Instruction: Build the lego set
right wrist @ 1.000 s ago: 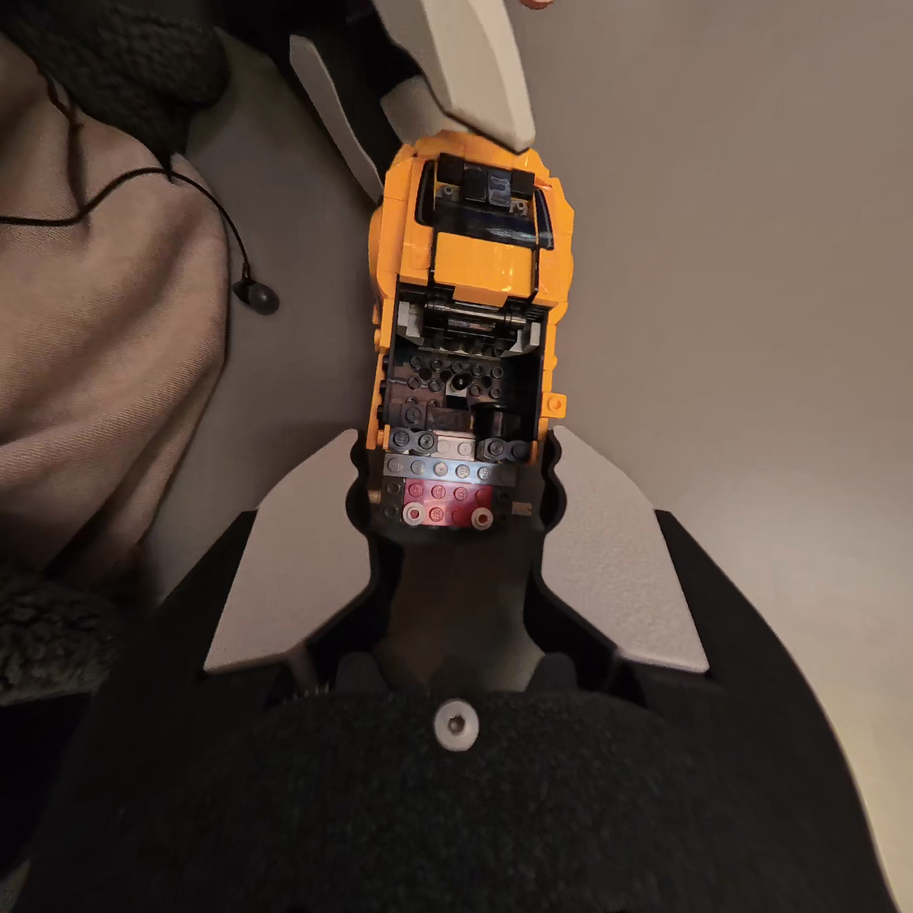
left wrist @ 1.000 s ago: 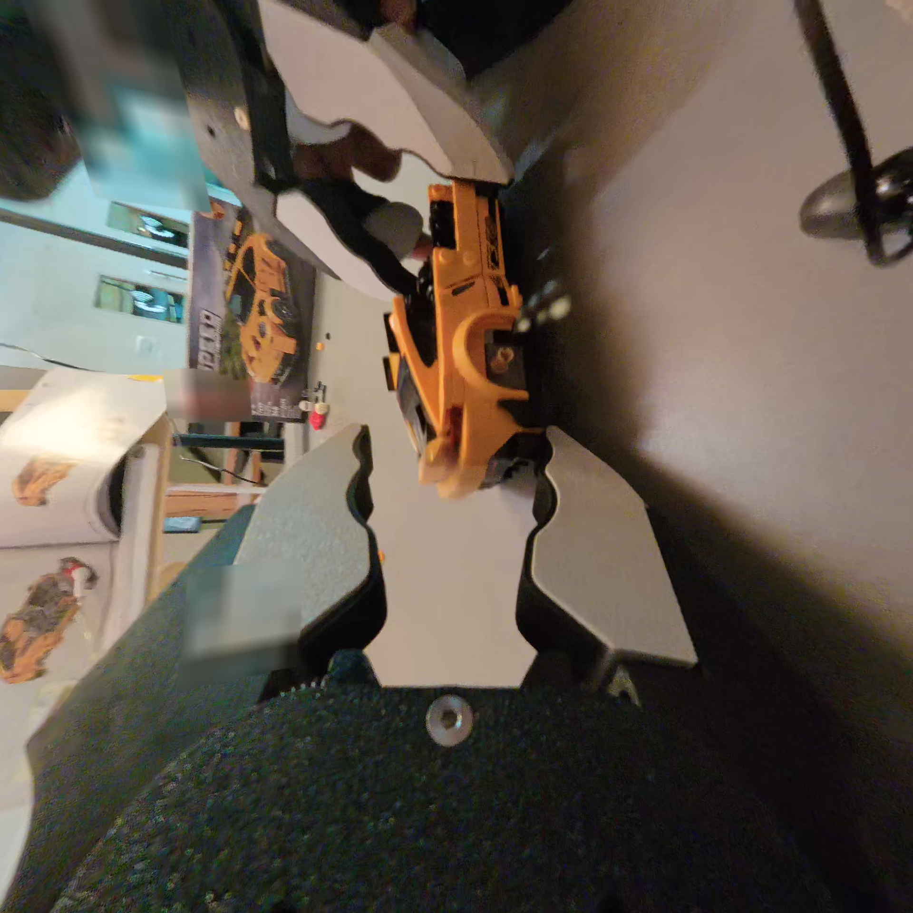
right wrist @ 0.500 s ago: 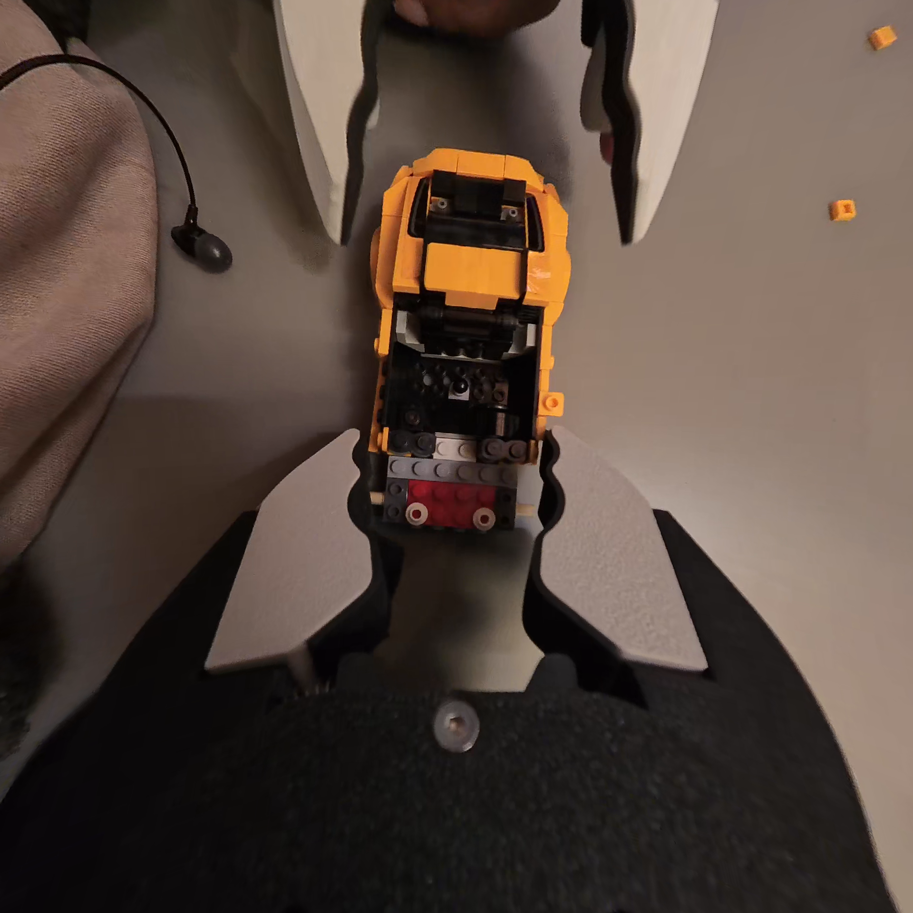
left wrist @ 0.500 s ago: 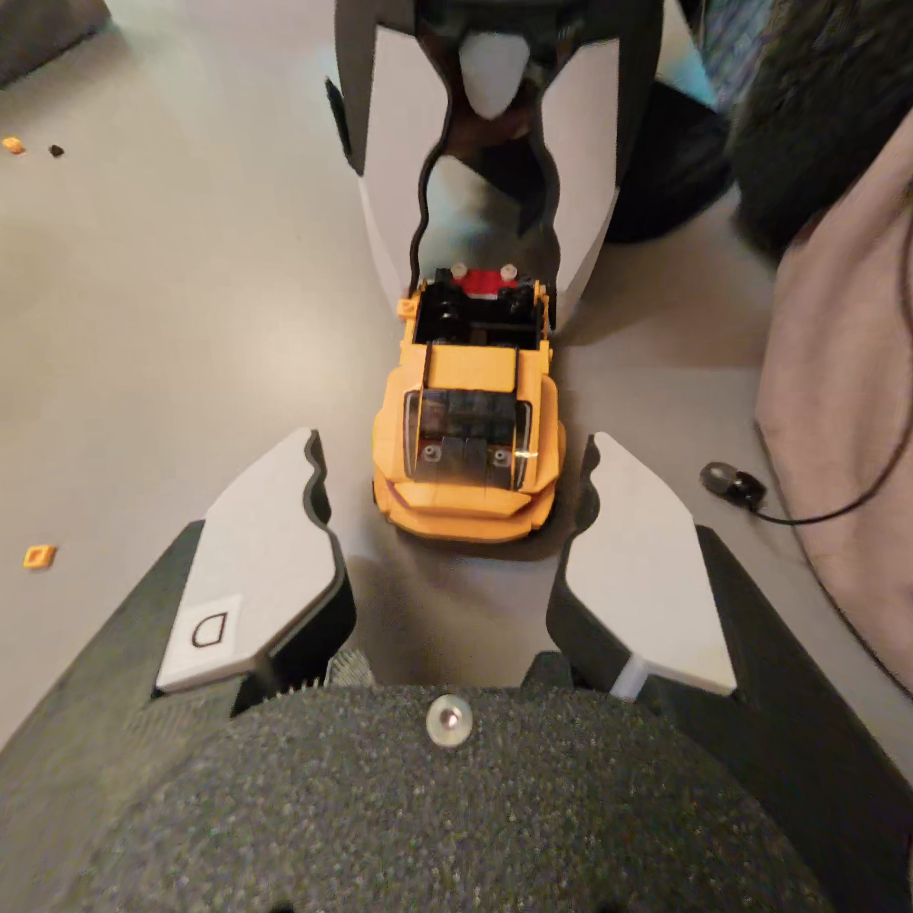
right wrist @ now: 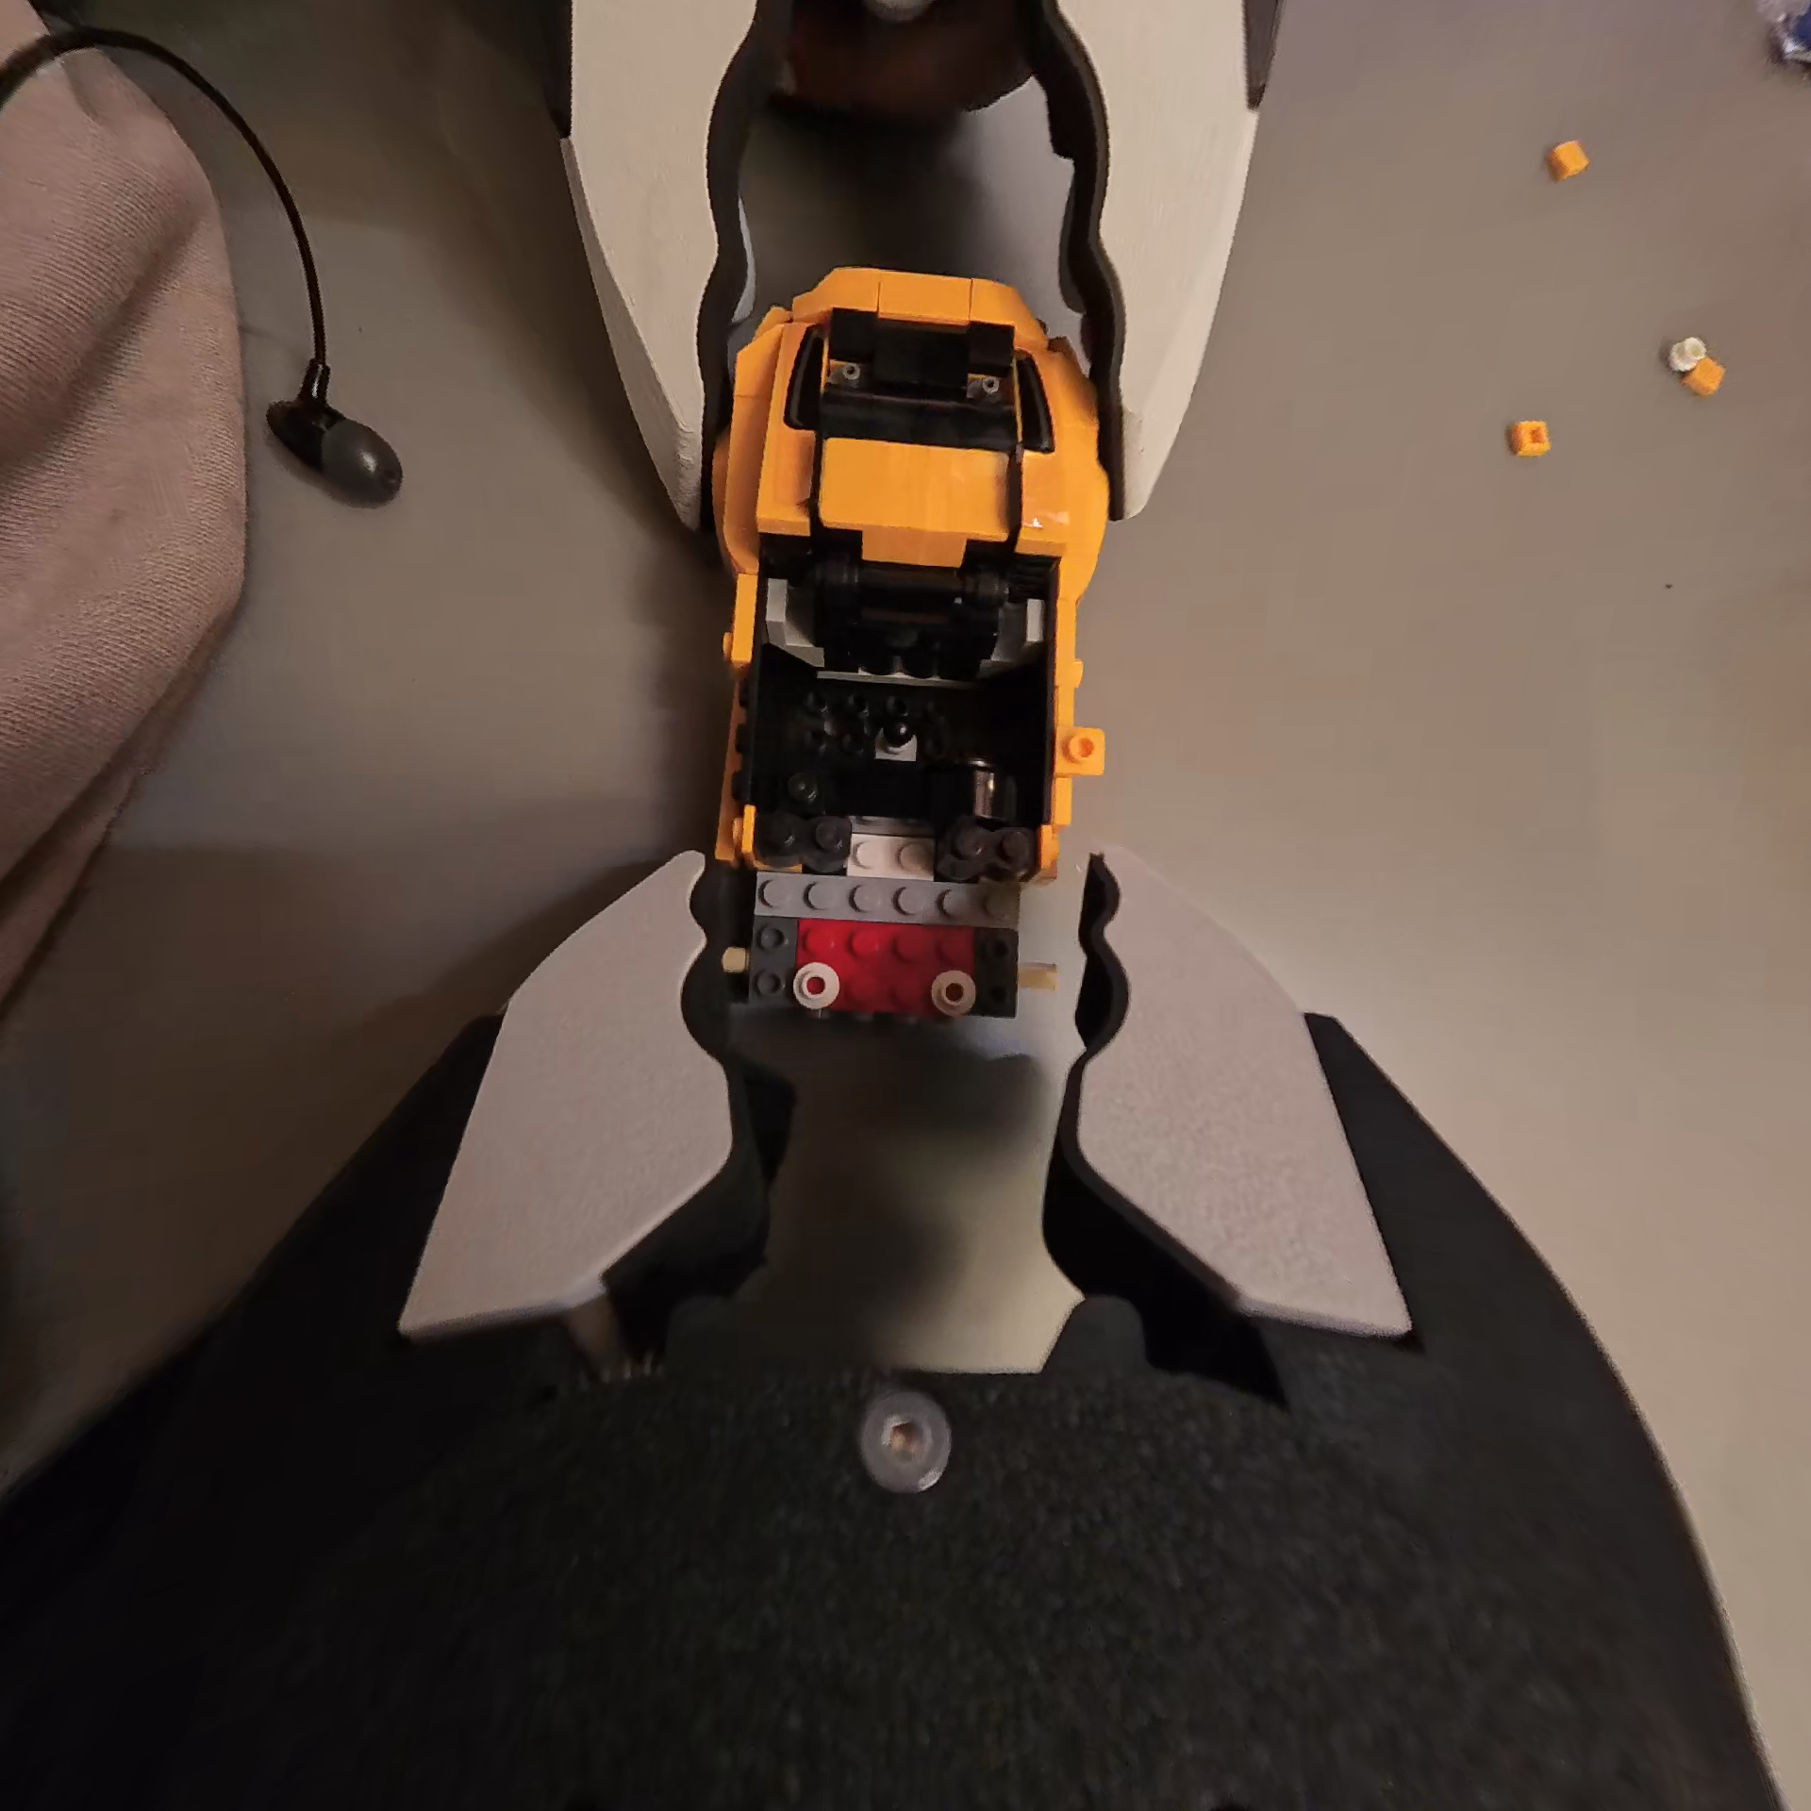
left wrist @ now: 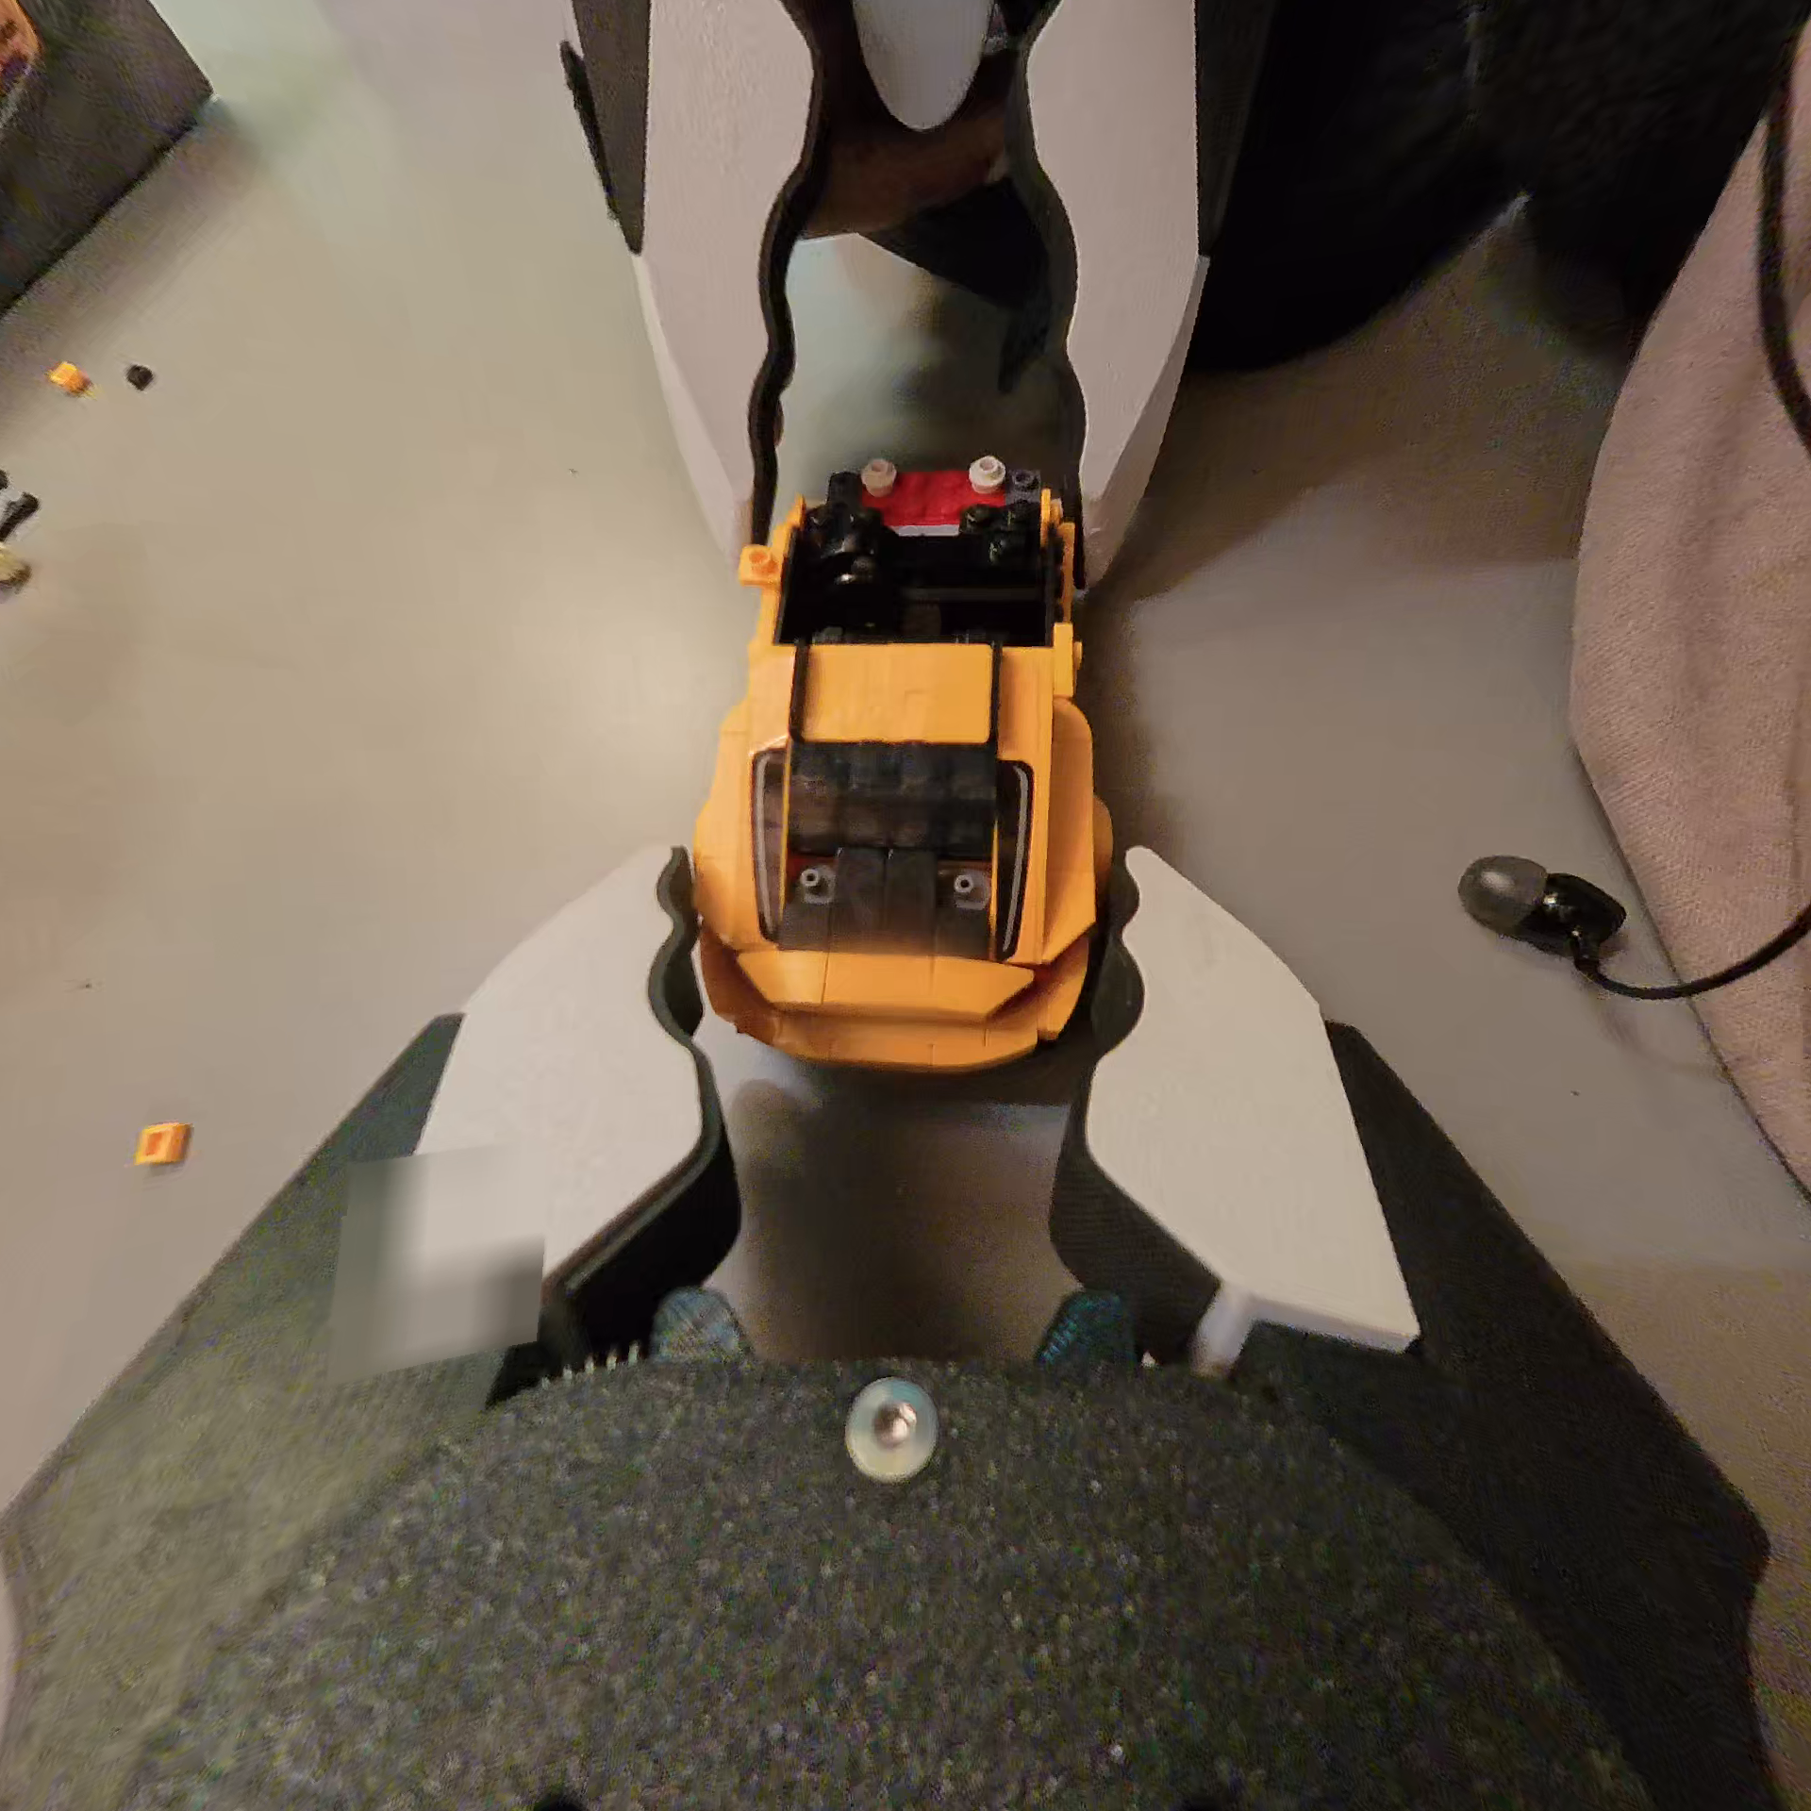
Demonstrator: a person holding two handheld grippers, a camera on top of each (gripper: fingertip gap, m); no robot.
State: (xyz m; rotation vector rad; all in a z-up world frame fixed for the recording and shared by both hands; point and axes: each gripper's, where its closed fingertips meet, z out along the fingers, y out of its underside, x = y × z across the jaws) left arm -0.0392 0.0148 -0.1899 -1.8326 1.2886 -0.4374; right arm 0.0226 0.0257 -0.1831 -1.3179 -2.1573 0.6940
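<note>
The orange brick-built car [left wrist: 897, 862] is rested on the grey table [left wrist: 392, 686]. Its front is now clasped by the left gripper [left wrist: 897, 931], earlier wide; the right gripper [right wrist: 897, 941] is now slackened, clear of the rear.

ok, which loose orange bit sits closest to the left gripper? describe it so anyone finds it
On the grey tabletop, look away from the orange brick car, out past the left gripper. The small orange square piece lies alone there; the other orange bit lies farther off beside a black one.
</note>
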